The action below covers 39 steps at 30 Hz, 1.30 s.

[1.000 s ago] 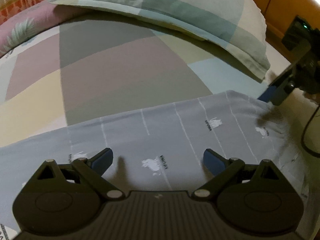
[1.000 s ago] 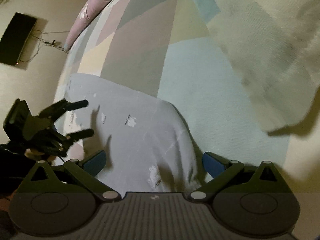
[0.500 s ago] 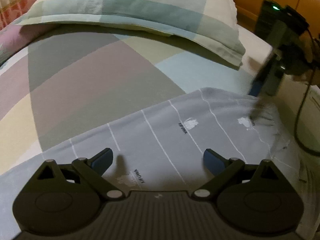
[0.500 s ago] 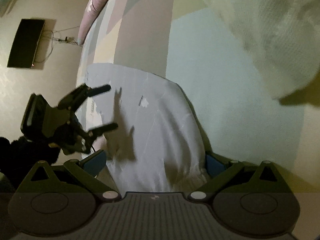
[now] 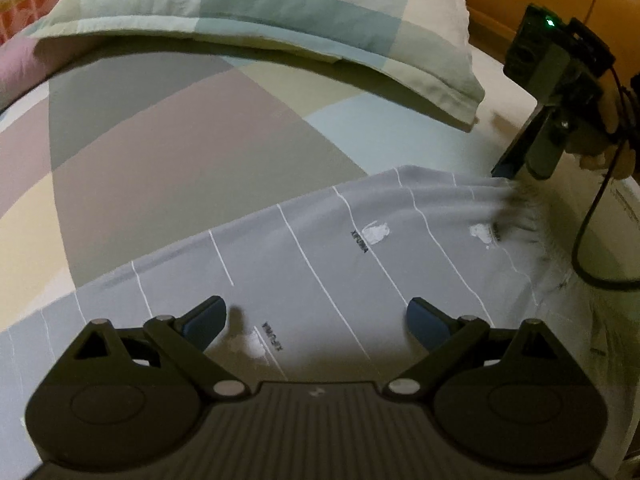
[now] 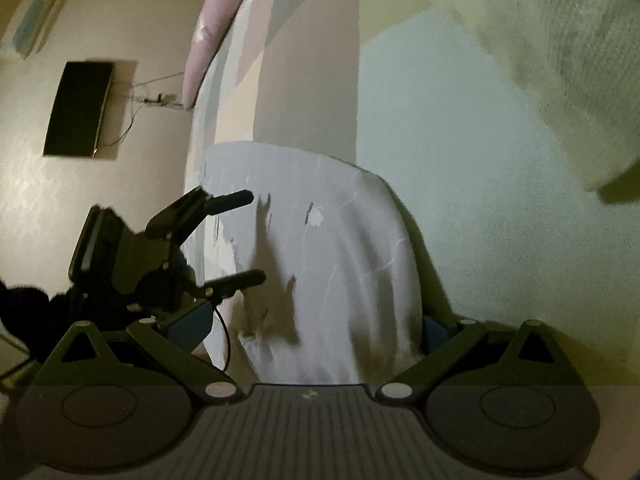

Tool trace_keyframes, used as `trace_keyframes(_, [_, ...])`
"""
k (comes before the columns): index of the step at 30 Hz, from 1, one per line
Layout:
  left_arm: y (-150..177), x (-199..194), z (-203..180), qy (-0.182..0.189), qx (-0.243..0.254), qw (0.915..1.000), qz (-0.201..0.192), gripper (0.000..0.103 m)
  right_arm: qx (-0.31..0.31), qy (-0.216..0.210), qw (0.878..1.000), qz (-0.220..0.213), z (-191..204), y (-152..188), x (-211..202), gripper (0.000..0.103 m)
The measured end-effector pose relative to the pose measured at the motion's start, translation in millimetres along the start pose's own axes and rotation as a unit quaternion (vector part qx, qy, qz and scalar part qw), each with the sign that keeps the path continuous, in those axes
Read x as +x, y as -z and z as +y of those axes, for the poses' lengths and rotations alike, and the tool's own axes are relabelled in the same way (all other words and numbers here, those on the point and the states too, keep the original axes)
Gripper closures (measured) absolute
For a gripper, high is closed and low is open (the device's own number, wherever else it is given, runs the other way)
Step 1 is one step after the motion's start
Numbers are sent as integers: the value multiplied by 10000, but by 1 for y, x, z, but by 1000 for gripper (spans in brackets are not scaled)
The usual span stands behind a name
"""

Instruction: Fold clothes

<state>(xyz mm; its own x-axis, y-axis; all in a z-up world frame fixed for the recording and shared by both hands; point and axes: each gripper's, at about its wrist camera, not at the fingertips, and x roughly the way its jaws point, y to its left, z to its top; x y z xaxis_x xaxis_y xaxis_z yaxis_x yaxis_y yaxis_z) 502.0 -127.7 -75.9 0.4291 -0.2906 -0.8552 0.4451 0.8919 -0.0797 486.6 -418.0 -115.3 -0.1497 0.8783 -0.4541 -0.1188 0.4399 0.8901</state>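
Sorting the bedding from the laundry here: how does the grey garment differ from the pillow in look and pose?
The grey garment is plain grey with thin white lines and small white prints; the pillow has wide green, teal and cream checks. The garment lies thin and nearly flat on the bedsheet, bunched at its right end beside the right gripper; the pillow is thick and puffed, its edge overhanging the sheet. Both rest on the same bed.

garment (image 6: 320, 264): near end hidden under right gripper (image 6: 316, 328) | right finger partly covered by cloth
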Motion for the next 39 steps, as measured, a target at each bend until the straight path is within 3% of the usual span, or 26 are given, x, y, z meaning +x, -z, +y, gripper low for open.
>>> trace_keyframes(9, [-6,4,-8,123,39,9999,0,6,-383,23,9993,-42,12,-24,19,0])
trace_keyframes(12, [-6,3,-8,73,202,9998,15,6,-590,243,9978,-157,16,-17,19,10])
trace_keyframes(15, [-4,1,-7,22,290,9996,47,6,-554,563,9964,-297,14,-14,17,31])
trace_keyframes(16, [-3,1,-7,5,307,9995,60,6,-542,669,9957,-343,14,-13,16,48])
trace_keyframes(17, [-2,1,-6,-12,325,9994,73,6,-530,775,9948,-390,13,-12,15,76])
trace_keyframes(18, [-1,0,-6,-29,343,9994,86,6,-526,1047,9923,-407,13,-12,15,96])
trace_keyframes(19, [-1,0,-5,-45,361,9993,100,6,-536,1257,9897,-416,14,-11,17,101])
trace_keyframes(30, [0,0,-10,-83,1074,9939,254,6,-1339,2411,9597,-550,60,2,41,100])
trace_keyframes(36, [-5,-1,-9,-441,1889,9809,130,8,-1655,2683,9479,-455,61,6,41,100])
trace_keyframes(39, [-11,1,-3,-550,2073,9766,166,9,-1868,2866,9388,-409,70,8,48,96])
